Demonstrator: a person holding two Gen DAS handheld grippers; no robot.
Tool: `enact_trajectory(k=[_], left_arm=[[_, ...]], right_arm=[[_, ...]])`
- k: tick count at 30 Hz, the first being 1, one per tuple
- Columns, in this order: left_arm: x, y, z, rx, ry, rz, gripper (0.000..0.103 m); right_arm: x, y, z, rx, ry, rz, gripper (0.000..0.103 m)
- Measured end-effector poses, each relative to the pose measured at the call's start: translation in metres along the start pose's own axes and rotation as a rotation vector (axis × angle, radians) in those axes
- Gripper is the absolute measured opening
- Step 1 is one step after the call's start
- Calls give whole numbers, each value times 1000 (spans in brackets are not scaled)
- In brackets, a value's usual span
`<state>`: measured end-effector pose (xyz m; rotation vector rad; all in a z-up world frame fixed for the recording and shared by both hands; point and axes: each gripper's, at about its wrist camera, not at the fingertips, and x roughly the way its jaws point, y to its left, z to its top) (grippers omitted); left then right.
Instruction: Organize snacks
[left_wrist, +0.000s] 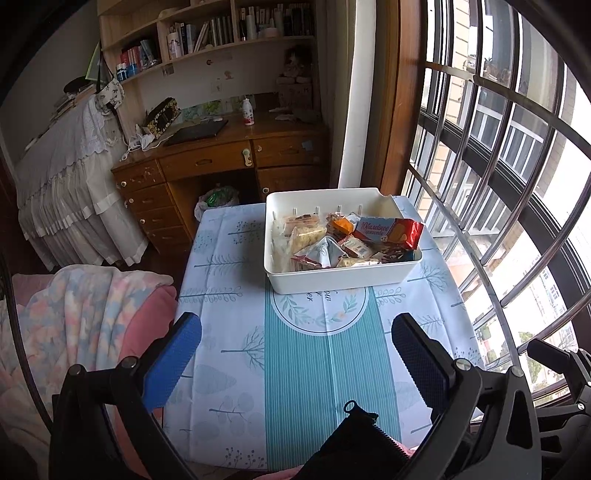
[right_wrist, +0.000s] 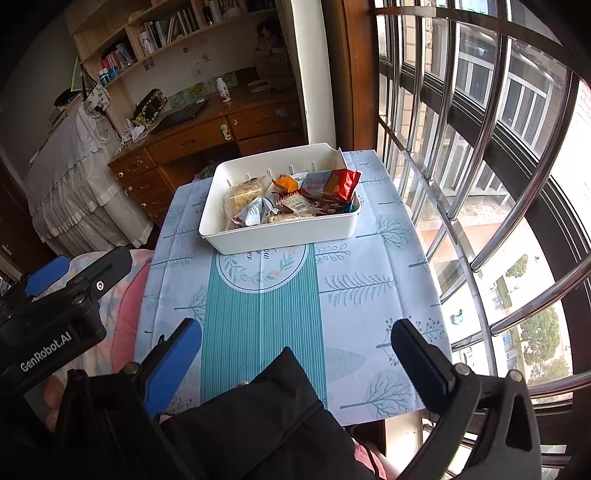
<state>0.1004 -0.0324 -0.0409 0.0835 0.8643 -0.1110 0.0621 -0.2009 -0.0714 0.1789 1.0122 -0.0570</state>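
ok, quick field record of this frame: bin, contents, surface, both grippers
bin: white plastic bin, on the far half of the table
contents: mixed snack packets; red biscuit pack leaning on the window-side rim
surface: tablecloth with blue-green tree print
left gripper: open, holds nothing, short of the bin
right gripper: open, holds nothing, short of the bin

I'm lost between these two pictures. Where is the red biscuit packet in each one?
Left wrist view: the red biscuit packet lies at the right end of the white bin, right of centre, leaning on its rim.
Right wrist view: the packet sits above centre, again at the bin's right end.
Shared landmark: the round leaf wreath printed on the tablecloth just in front of the bin.
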Motion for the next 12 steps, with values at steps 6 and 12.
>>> enact_trajectory(k=[6,12], left_arm=[[1,1,-3,1,1,-1,102],[3,1,-9,3,4,0,102]], right_arm=[[3,0,-4,0,7,-1,103],[3,-1,-5,1,8,-1,103]])
